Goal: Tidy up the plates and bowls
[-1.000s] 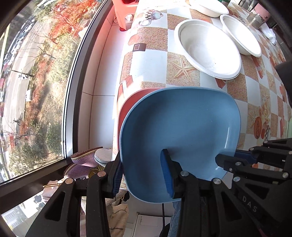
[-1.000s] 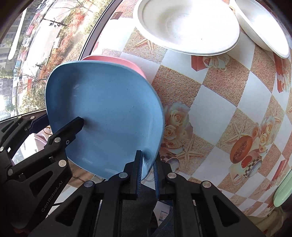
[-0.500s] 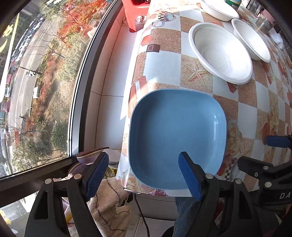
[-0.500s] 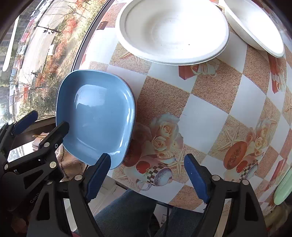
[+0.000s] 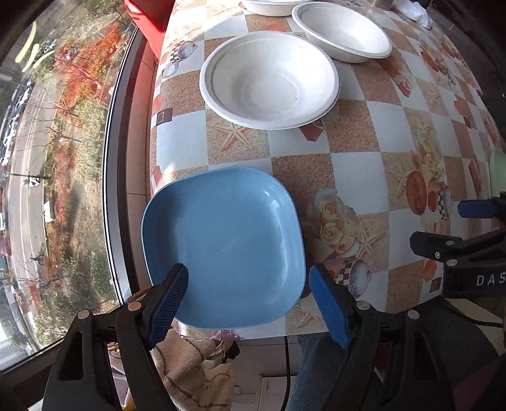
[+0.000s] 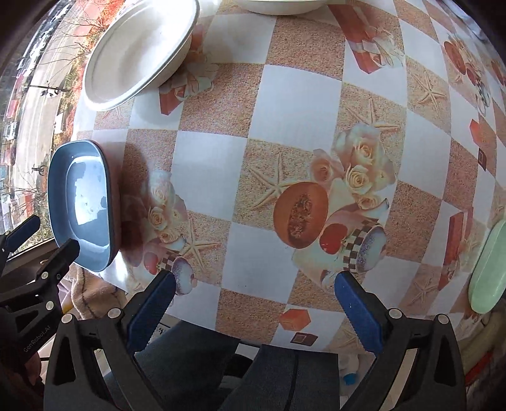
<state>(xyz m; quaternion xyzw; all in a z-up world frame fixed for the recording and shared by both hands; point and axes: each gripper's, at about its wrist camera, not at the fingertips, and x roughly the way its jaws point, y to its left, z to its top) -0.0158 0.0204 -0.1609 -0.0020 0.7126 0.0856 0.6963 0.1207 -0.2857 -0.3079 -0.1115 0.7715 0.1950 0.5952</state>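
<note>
The table (image 5: 357, 164) is carrying all the dishes, and none is being gripped. Two white bowls, one (image 5: 268, 79) near the window edge and another (image 5: 341, 30) behind it, are sitting side by side, unstacked; a third white rim is showing at the far edge. The blue plate (image 5: 221, 243) is lying flat at the near corner, overhanging the edge slightly. A green dish (image 6: 487, 268) is lying well apart at the right. The left gripper (image 5: 249, 303) is hovering with fingers spread, straddling the plate's near rim without touching. The right gripper (image 6: 253, 306) is likewise spread over bare tablecloth. Judgement: the plate is placed; bowls and green dish are remaining.
</note>
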